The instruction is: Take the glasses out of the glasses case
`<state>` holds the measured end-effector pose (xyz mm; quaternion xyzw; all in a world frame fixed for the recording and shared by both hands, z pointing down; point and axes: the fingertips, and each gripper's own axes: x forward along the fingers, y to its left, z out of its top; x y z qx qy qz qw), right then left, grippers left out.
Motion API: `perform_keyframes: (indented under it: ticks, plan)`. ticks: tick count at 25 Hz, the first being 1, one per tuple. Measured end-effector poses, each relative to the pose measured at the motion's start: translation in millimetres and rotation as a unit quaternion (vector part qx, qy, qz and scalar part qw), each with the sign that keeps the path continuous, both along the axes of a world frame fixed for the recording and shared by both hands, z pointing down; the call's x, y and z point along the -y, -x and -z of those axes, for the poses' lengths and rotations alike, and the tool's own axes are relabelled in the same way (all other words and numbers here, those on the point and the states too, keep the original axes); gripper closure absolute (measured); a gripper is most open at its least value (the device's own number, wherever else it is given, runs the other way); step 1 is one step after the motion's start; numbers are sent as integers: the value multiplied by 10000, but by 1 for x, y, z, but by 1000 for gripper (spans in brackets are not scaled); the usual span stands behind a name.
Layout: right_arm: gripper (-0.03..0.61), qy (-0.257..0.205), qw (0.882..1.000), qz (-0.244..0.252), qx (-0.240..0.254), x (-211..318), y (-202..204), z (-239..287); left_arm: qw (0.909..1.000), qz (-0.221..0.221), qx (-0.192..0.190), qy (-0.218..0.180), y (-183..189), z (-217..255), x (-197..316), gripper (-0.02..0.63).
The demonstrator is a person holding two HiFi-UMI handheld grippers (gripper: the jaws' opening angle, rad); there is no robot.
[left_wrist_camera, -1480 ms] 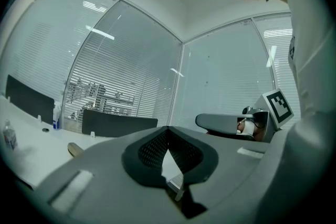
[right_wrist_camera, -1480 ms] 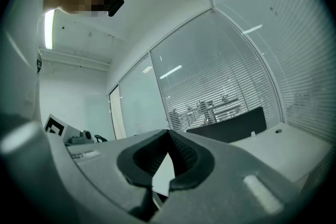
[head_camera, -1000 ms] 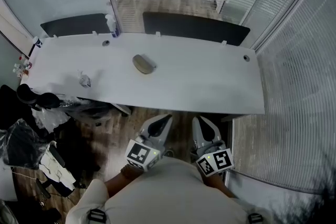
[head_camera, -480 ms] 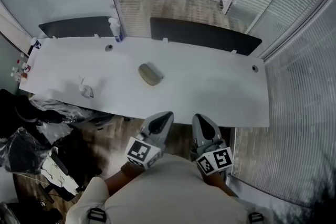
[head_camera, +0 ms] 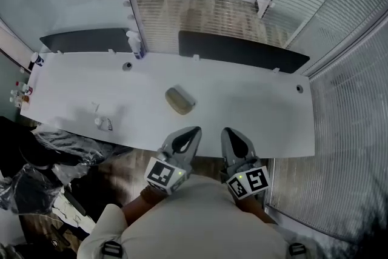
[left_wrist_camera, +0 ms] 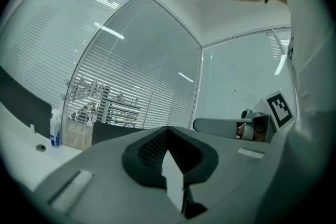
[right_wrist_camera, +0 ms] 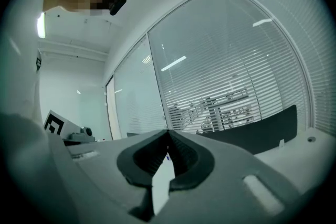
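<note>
Holds the left tool [head_camera: 193, 133] and the right tool [head_camera: 227, 134] side by side and level, each with its jaws pressed together on nothing. Stands nearer the table [head_camera: 260, 115] than a second ago: tips now at its near edge, where a strip of wooden floor lay between before. Finds the glasses case [head_camera: 180, 100] flat on the table just beyond the left tool, untouched, lower in the head view and closer than earlier. Leaves a spray bottle [head_camera: 134, 43] at the far edge and a small crumpled thing [head_camera: 104, 124] well off to the left, both apart from the case.
</note>
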<state>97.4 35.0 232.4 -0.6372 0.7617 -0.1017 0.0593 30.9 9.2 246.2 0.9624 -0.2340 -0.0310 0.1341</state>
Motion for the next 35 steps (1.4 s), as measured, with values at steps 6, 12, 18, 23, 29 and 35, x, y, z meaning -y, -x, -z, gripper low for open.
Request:
perform_keyframes:
  ticks: [6,12,18,23,29,35]
  plan:
    - [578,27,10000,29,11,33,18,-5,10000,6,1,23,16,-18,32,612]
    - [578,195,9997,146,-29,44,36,-18,9999,16,24,162,26,-20,45,612]
    - [578,202,9997,109,-118,49,35,-17,9996,53,-19,261,31,-29,45,612]
    - [578,178,9995,245,-116,52,36,-18,9997,146,46,193,32,-23,47,612]
    - [578,74,9992,386,-121,58,25,-12,9992,365,135,119,25,-21,57,612]
    - [578,219,9977,606,-199,64,10,-27,9977,589,198,270,13,-27,63,612]
